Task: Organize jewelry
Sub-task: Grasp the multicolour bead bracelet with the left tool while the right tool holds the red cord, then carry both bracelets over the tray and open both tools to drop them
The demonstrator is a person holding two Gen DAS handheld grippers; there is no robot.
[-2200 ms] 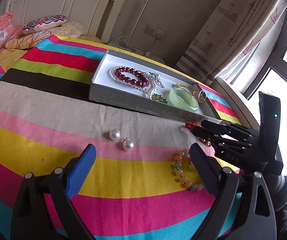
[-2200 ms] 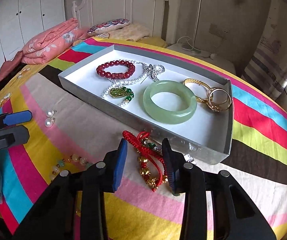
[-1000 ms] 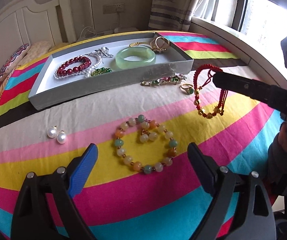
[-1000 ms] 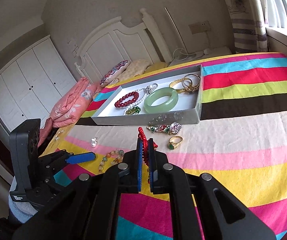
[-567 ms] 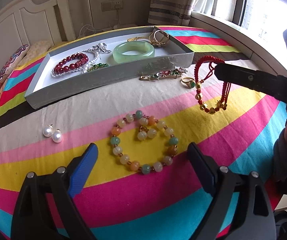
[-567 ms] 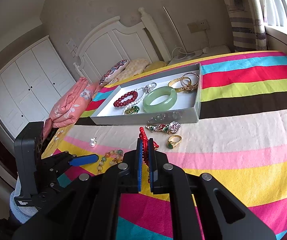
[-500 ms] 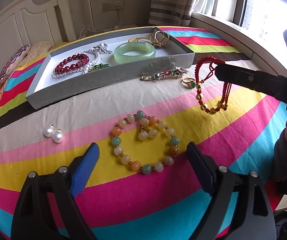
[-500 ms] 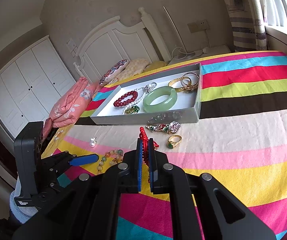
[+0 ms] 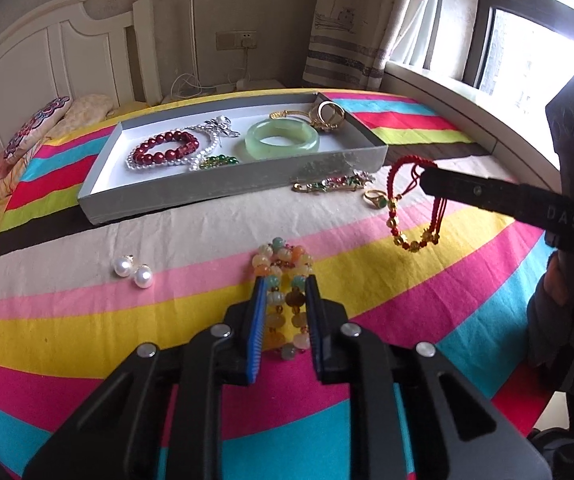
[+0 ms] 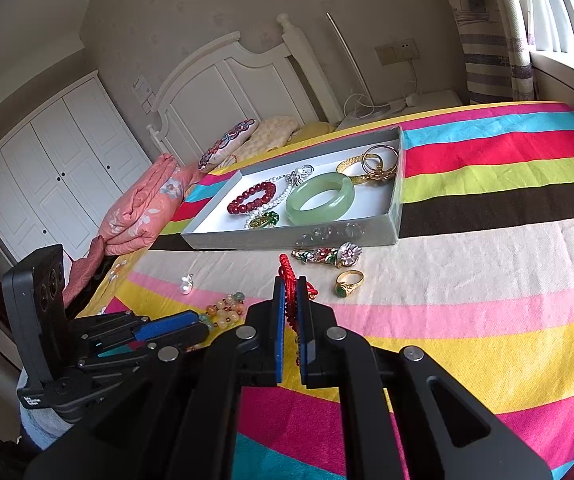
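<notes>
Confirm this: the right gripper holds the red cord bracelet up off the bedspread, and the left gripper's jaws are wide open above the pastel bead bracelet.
Wrong about the left gripper: the left wrist view shows its jaws closed in on the pastel bead bracelet. The right gripper does hold the red cord bracelet up.

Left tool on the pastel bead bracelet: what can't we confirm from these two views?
- Left wrist view: whether the left tool has lifted the bead bracelet off the bedspread; fingers hide its sides.
- Right wrist view: the red cord bracelet mostly hidden inside the right tool.
- Pearl earrings: too small for detail.
</notes>
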